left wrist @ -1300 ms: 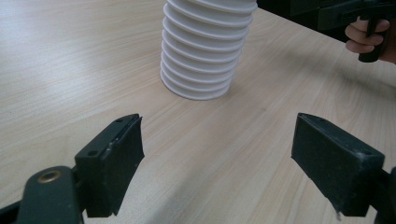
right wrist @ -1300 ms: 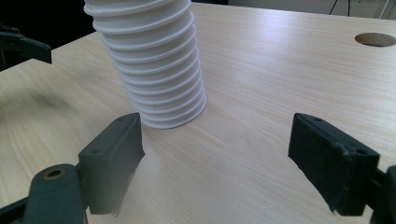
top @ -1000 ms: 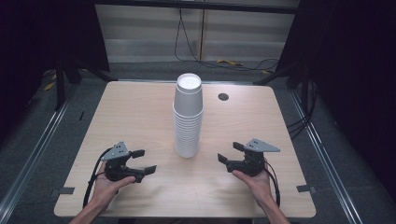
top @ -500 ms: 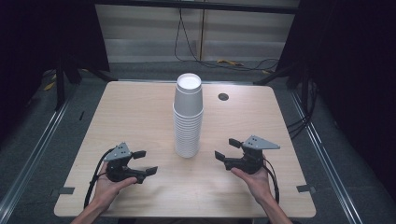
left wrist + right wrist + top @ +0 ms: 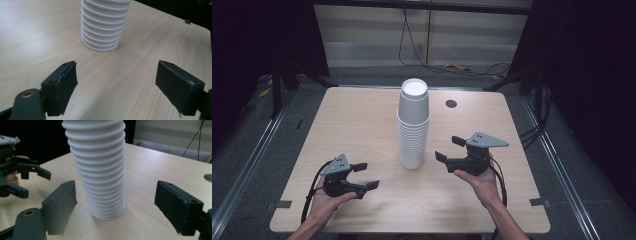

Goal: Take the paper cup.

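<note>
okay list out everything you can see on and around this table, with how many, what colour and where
Stack of paper cups: one tall stack, white, nested mouth up, standing at the middle of the table between the two grippers.
Table: one, light wood top, in the centre of the high view.
Round hole: one, dark, in the tabletop at the far side, right of the stack.
Cables on the floor: several, black, beyond the table's far edge.
Tape marks: two, grey, near the table's near corners.
Left gripper: one, black with a grey plate, near left of the table, jaws apart with nothing between them, held in the left hand.
Right gripper: one, black with a grey plate, right of the stack, jaws apart and pointed at the cups, held in the right hand.
</note>
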`<state>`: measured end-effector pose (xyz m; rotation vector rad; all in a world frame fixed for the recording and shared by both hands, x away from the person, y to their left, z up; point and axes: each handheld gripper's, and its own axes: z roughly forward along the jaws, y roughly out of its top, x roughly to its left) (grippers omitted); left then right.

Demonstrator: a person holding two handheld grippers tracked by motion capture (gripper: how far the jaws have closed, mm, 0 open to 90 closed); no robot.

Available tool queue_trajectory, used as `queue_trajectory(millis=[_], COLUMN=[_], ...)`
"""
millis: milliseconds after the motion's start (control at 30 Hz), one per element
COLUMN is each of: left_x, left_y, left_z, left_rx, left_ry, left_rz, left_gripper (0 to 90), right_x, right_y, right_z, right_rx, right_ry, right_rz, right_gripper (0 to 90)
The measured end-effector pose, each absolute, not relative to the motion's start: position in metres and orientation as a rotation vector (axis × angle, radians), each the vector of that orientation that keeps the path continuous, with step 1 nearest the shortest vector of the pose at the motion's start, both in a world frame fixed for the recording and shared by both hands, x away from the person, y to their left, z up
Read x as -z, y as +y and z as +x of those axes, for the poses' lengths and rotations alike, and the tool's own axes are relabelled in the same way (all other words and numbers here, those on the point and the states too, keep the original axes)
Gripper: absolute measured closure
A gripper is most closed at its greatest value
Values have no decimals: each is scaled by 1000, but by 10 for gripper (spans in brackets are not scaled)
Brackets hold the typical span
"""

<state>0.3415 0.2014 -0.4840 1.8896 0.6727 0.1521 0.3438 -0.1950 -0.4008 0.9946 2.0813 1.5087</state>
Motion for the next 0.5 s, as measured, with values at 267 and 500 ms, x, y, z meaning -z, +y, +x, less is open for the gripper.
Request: queue_trajectory(millis=[267, 500], left_x=[484, 485], left_y=[200, 199], left_z=[341, 342], left_rx=[-147, -132], left_ry=[663, 660], left_rz=[1903, 1897], left_gripper=[181, 179], right_x=[376, 360], right_y=[-191, -188], right_z=[350, 354], right_rx=[-1567, -1598], right_ry=[2078, 2089], right_rz=[948, 925], right_gripper=[164, 172])
